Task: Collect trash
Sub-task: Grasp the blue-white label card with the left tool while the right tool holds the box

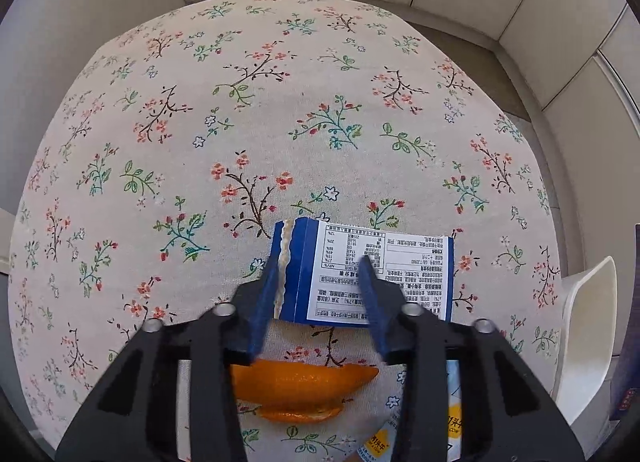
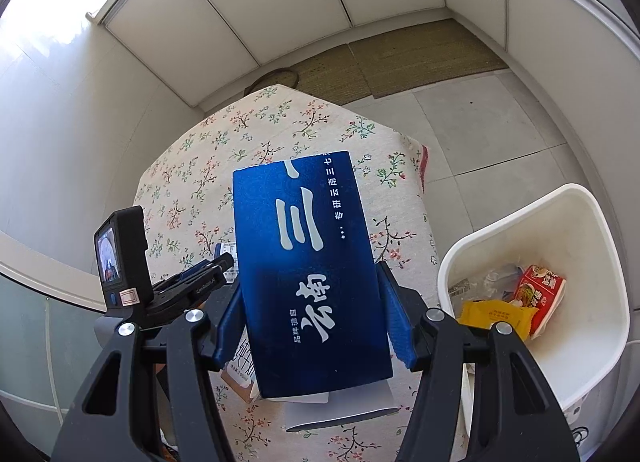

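Right hand-held gripper (image 2: 316,302) clamped on one blue box (image 2: 308,274); left hand-held gripper (image 1: 320,286) apart, astride one torn wrapper (image 1: 360,274).

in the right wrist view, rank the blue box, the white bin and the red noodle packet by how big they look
1. blue box, though it is nearest the camera, held in the right hand-held gripper
2. white bin, close behind in apparent size
3. red noodle packet, clearly smallest

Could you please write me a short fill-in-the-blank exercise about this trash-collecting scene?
1. The right gripper is shut on a dark ____ box.
2. The white bin already holds a red packet and a ____ one.
3. Below the left gripper lies a piece of ____ peel.

Missing words: blue; yellow; orange
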`<state>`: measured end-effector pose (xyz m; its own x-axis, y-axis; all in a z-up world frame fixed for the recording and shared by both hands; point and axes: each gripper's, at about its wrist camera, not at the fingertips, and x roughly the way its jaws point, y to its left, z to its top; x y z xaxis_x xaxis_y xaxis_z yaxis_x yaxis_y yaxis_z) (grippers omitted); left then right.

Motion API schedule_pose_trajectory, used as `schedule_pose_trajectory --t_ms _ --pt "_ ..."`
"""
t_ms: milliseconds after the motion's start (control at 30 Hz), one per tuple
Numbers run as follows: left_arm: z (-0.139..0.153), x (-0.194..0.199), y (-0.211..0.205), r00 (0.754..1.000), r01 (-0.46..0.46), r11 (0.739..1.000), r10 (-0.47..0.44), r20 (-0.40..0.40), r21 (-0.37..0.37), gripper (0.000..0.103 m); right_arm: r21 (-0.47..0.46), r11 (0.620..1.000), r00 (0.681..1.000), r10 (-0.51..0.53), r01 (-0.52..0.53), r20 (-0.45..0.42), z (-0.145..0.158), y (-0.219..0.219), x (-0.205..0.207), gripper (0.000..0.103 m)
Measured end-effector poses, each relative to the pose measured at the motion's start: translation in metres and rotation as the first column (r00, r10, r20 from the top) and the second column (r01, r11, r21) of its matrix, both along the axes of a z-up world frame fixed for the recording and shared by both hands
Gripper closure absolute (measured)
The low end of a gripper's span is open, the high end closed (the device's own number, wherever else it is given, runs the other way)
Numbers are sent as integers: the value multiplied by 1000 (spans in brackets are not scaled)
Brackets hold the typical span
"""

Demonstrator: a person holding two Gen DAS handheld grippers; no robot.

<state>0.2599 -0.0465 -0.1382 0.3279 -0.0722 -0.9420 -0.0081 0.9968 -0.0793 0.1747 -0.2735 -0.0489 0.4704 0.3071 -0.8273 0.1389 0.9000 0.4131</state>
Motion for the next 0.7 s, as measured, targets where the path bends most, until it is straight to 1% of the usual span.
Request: schedule_pose_trajectory --t_ms 33,67,133,167,200,233,333,500,600,633,700 --pt "2 -1 3 1000 -22 999 22 -5 -27 5 1 1000 1000 1 -1 1 -1 -1 0 44" --pt "1 -6 6 999 -45 998 45 1 -52 7 3 1000 1000 1 -1 0 -1 -1 0 44" --pt "5 -3 5 998 -58 994 56 -21 -96 7 5 1000 1000 0 0 -2 -2 -3 0 44" --pt "6 -1 2 998 -60 992 56 -37 -109 7 6 1000 1000 1 -1 -1 -2 -4 0 44" --pt "6 1 -2 997 -63 993 58 -47 -103 7 5 1000 1000 2 -2 0 -1 -3 0 44" --pt "8 3 -6 997 -59 994 55 -48 -91 7 4 1000 1000 5 -5 1 0 -4 -1 44" --pt "1 11 -24 998 -28 1000 28 -63 4 7 6 1000 1000 3 -3 -3 1 -6 -1 44" --pt "-11 23 -39 996 -13 999 16 -88 36 7 7 1000 1000 5 -5 -8 1 -7 0 44" --pt "-22 28 -43 993 -13 995 24 -116 97 6 8 1000 1000 7 -7 -8 2 -8 -1 44" --pt "-26 31 -42 993 -12 994 25 -118 104 6 9 1000 1000 6 -6 -9 2 -9 -1 44" --pt "-32 37 -40 995 -17 994 28 -96 111 6 10 1000 1000 2 -1 -14 1 -10 0 44"
